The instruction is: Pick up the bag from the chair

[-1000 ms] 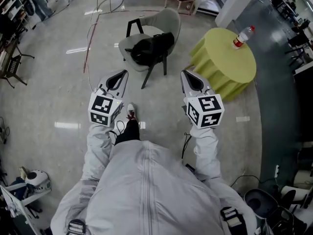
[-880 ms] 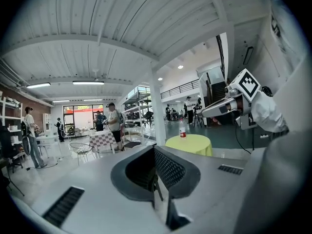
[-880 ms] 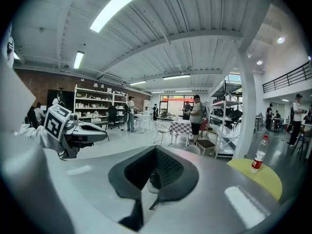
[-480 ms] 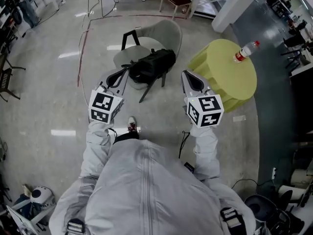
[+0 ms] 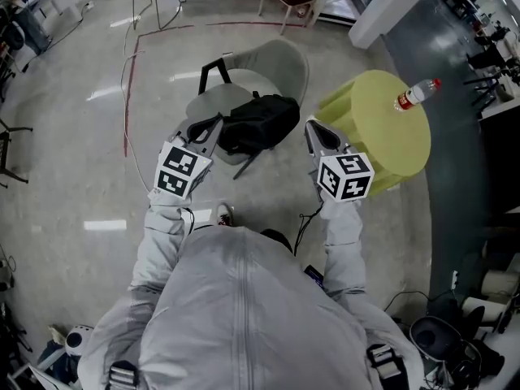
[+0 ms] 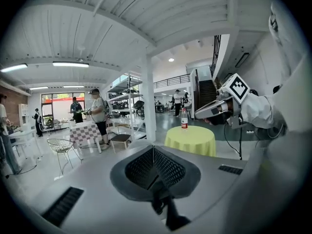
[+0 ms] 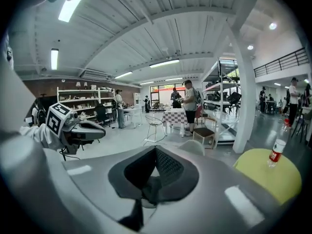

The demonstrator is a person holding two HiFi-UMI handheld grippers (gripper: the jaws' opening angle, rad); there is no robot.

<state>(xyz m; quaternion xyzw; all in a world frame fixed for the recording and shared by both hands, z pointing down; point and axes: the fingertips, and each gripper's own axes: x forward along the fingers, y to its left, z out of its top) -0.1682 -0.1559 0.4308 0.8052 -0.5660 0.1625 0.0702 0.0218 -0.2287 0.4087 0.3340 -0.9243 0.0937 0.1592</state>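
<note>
The black bag [image 5: 260, 123] lies on the seat of the grey chair [image 5: 276, 59], upper centre of the head view. The left hand-held gripper [image 5: 207, 128], jaws closed on nothing, is just beside the bag's left end. The right hand-held gripper [image 5: 318, 132], likewise closed and empty, is near its right end.

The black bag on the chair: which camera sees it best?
The head view: the bag lies in full sight on the grey chair, between the left gripper and right gripper. Neither gripper view shows it; both look out across the room.
</note>
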